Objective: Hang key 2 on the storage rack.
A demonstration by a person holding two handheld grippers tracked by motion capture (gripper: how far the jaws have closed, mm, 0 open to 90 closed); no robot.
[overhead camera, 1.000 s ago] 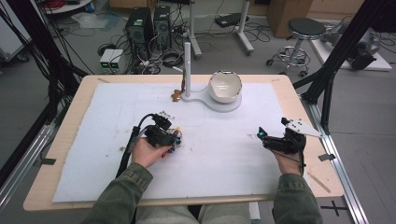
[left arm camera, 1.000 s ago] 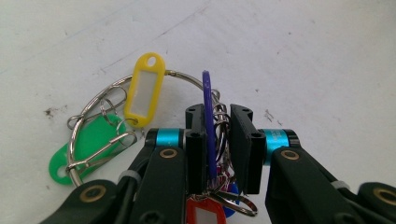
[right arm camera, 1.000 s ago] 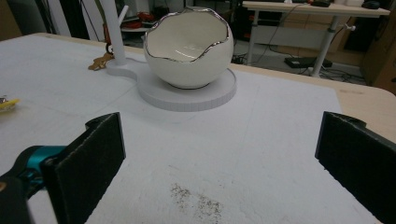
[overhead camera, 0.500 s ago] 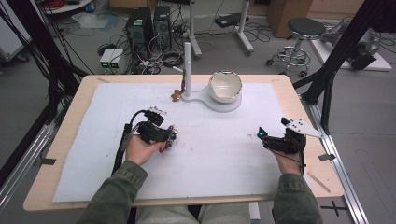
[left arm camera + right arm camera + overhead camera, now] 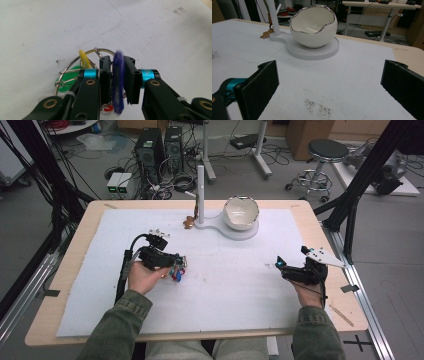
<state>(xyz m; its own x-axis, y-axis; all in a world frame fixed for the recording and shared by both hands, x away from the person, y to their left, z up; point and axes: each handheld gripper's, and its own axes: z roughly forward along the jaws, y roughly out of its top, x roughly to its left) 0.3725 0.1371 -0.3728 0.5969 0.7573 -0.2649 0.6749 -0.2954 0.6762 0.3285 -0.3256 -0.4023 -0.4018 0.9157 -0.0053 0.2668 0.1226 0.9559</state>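
Left gripper (image 5: 176,268): closed on a blue plastic tag (image 5: 118,75) belonging to a wire key ring with yellow, green and red tags (image 5: 82,67); the blue tag stands edge-on between the jaws. The bunch sits at or just above the white sheet on the wooden bench (image 5: 240,285), well to the front-left of the white egg-shaped ceramic bowl with silver rim (image 5: 241,211).

Right gripper (image 5: 281,265): jaws spread wide, holding nothing, low over the white sheet, well to the front-right of the bowl.

Bowl: upright on a flat white round-ended stand (image 5: 235,231) with a white post (image 5: 200,190) just left of the bowl; a small brown object (image 5: 189,222) at the post's foot.
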